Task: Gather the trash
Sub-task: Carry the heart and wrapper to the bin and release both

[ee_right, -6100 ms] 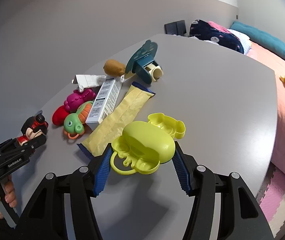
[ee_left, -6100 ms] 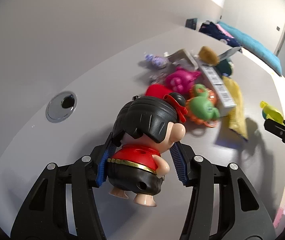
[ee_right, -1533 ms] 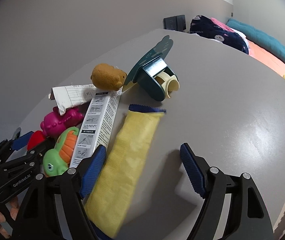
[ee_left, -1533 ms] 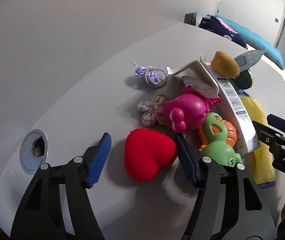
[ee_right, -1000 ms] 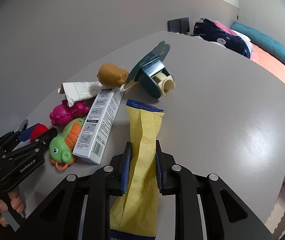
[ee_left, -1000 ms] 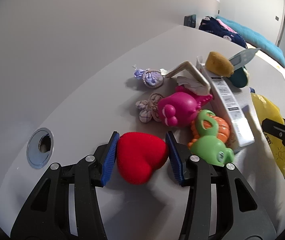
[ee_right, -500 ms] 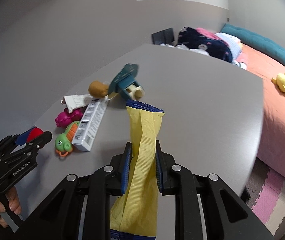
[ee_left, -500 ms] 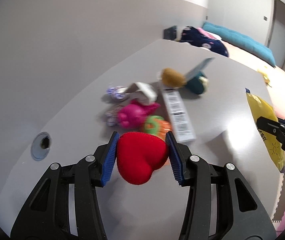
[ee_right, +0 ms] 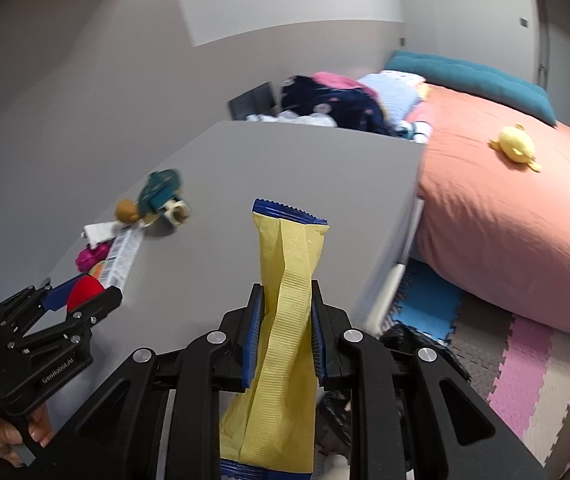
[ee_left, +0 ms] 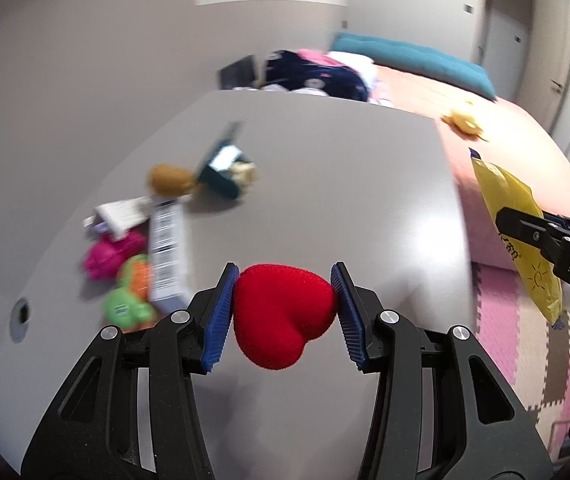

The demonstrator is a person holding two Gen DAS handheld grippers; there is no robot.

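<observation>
- Above the bench point(ee_left: 325, 184), the left gripper point(ee_left: 283, 312) is closed on a red heart point(ee_left: 283, 320); both blue pads press its flanks, and the heart is clear of the surface.
- Right gripper point(ee_right: 283, 336): fingers nearly together, clamping a yellow wrapper point(ee_right: 285, 320) at mid-length. The wrapper stands upright, its blue serrated top edge above the fingers and its lower end hanging below them.
- The same yellow wrapper point(ee_left: 517, 236) appears in the left wrist view at the right edge, beyond the bench corner and over the foam floor mat point(ee_left: 497, 308).
- Status: two items are lifted and in transit. No bin or bag can be identified in either view; a dark shape below the right gripper is too obscured to name, so the drop-off point cannot be confirmed.
- Remaining on the bench, grouped at its left side: a white carton point(ee_left: 167, 248), a crumpled white paper point(ee_left: 119, 214), a pink toy point(ee_left: 111, 254), a green-and-orange toy point(ee_left: 129, 300), a brown plush point(ee_left: 171, 180), and a teal tape dispenser point(ee_left: 225, 168). The left view is motion-blurred, so finer details are not legible.
- Judgement: the task is partway done. The carton and crumpled paper look like trash still to be collected; the held items are not yet deposited.
- A yellow plush point(ee_right: 515, 148) lies on the bed point(ee_right: 505, 240), well apart from the bench.
</observation>
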